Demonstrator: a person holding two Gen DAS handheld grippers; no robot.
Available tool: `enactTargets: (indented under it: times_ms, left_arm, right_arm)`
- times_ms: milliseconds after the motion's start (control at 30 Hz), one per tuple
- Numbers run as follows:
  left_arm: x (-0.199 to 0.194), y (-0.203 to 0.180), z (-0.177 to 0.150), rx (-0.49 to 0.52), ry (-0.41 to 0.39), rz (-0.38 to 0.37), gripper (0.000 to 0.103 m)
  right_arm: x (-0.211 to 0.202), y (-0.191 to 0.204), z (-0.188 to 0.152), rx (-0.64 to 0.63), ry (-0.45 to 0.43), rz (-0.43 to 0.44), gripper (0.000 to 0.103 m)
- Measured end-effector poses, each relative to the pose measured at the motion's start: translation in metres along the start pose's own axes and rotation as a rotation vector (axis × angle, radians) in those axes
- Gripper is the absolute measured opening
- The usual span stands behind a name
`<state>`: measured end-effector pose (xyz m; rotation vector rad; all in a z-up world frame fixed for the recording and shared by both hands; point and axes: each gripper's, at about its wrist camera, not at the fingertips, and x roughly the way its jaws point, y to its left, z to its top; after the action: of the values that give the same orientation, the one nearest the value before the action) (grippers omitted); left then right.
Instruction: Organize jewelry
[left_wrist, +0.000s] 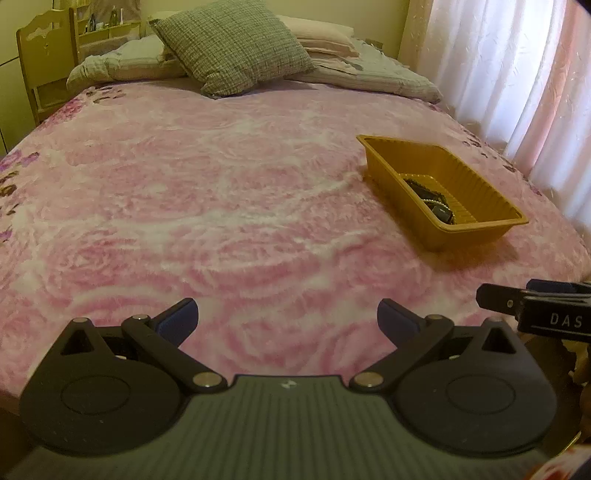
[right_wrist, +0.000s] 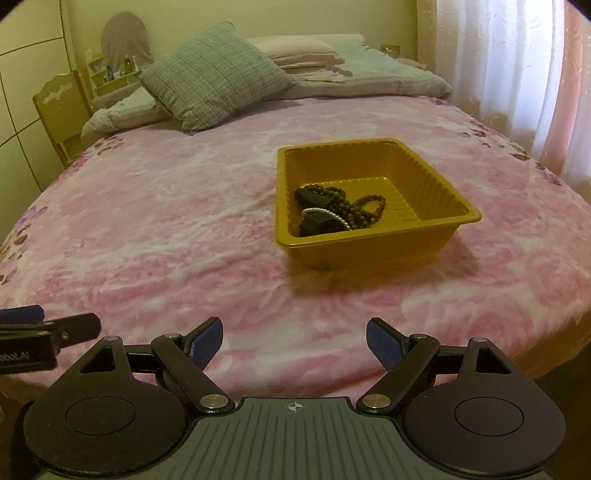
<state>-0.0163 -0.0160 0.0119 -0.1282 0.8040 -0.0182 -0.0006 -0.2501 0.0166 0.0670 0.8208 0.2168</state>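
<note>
The left gripper (left_wrist: 287, 317) hangs over the near edge of the bed, its blue-padded jaws spread wide with nothing between them. The right gripper (right_wrist: 294, 338) sits just beside it, jaws likewise spread and empty. Both point down at the pink flowered blanket (right_wrist: 166, 229). Farther out, toward the right side of the bed, a yellow plastic tray (right_wrist: 417, 173) rests on the blanket. Inside it, at its near left part, lie dark bead strings (right_wrist: 364, 208), a pale bead strand (right_wrist: 332, 214) and some black pieces (right_wrist: 317, 223), heaped together. A checked cushion (left_wrist: 232, 44) leans at the far end.
</note>
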Motion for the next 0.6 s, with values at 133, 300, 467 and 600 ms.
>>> enactTargets:
  times_ms: [133, 300, 467, 600]
  left_arm:
    - [-0.0014, -0.0023, -0.0013, -0.006, -0.003, 0.004, 0.102]
    - [-0.0009, -0.0044, -0.0007, -0.005, -0.005, 0.015, 0.103]
    - [-0.0002, -0.0054, -0.0008, 0.005, -0.001, 0.013, 0.103]
    - [0.0000, -0.0063, -0.0008, 0.008, 0.001, 0.011, 0.103]
  right_arm:
    - [-0.0020, 0.0009, 0.0015, -0.010, -0.006, -0.001, 0.085]
    - [-0.0020, 0.0012, 0.0025, -0.020, -0.009, -0.006, 0.085]
    - [-0.0016, 0.0003, 0.0022, -0.016, -0.008, 0.003, 0.085]
    - [0.0001, -0.0013, 0.0018, -0.010, -0.003, 0.003, 0.085]
